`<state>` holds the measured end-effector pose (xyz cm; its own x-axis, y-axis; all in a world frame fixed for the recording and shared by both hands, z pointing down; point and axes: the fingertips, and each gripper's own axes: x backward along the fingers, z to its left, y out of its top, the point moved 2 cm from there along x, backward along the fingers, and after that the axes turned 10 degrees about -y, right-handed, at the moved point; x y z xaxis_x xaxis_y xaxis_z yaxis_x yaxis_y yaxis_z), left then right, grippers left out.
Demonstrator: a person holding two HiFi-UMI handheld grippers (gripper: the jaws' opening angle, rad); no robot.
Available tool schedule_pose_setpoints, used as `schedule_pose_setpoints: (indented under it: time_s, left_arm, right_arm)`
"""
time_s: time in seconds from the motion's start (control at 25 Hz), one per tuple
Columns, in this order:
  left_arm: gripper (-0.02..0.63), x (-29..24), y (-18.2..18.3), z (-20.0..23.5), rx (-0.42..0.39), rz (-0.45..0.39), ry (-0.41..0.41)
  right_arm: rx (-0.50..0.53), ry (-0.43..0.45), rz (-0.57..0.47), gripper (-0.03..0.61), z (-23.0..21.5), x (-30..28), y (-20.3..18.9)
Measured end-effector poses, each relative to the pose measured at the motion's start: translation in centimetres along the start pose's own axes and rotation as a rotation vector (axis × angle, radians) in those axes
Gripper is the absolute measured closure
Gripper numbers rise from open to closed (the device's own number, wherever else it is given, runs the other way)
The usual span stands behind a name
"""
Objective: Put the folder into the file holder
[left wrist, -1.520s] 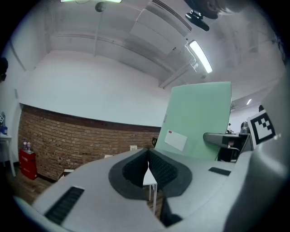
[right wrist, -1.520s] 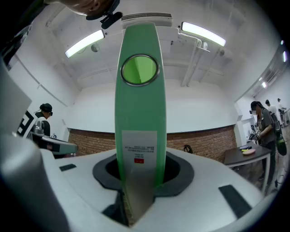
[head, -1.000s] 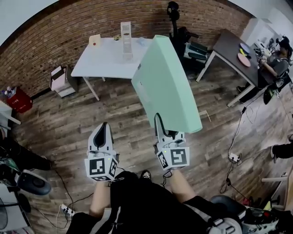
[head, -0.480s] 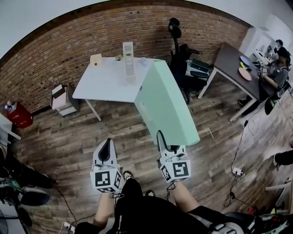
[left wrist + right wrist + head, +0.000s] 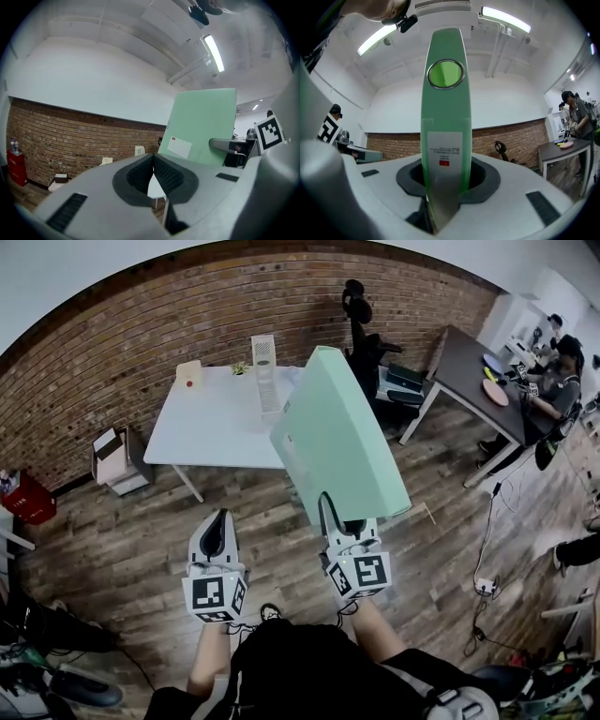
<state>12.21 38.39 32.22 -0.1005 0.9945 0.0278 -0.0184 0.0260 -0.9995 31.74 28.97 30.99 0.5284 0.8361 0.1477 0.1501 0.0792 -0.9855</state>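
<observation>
Mint-green folder stood on end, spine label facing back, pinched tight in the right claw, pointing toward frame top. Left claw was closed, empty.

Right gripper clamped on the upright green folder, spine facing the camera; brick wall behind the folder, a person to its right.
</observation>
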Motion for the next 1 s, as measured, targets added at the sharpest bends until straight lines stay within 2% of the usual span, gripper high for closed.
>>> schedule_pose_setpoints:
  time_s: [0.24, 0.48, 0.8, 1.0]
  left_arm:
    - [0.591, -2.0, -1.6, 4.6, 0.039, 0.027, -0.010]
    - [0.591, -5.5, -2.7, 7.9, 0.070, 0.044, -0.017]
    - [0.591, -13.9, -2.7, 12.7, 0.008, 0.046, -0.027]
    - [0.591, -19.6, -2.3, 15.2, 0.007, 0.060, -0.040]
  right_arm:
    - [-0.007, -0.031, 0.020, 0.433, 1.6, -3.7, -1.1]
    - [0.009, -0.056, 0.031, 0.434, 1.2, -7.7, -2.3]
    - [0.007, -0.081, 0.017, 0.434, -1.2, -16.6, -4.5]
    - [0.005, -0.089, 0.012, 0.434, -2.4, -22.3, -4.6]
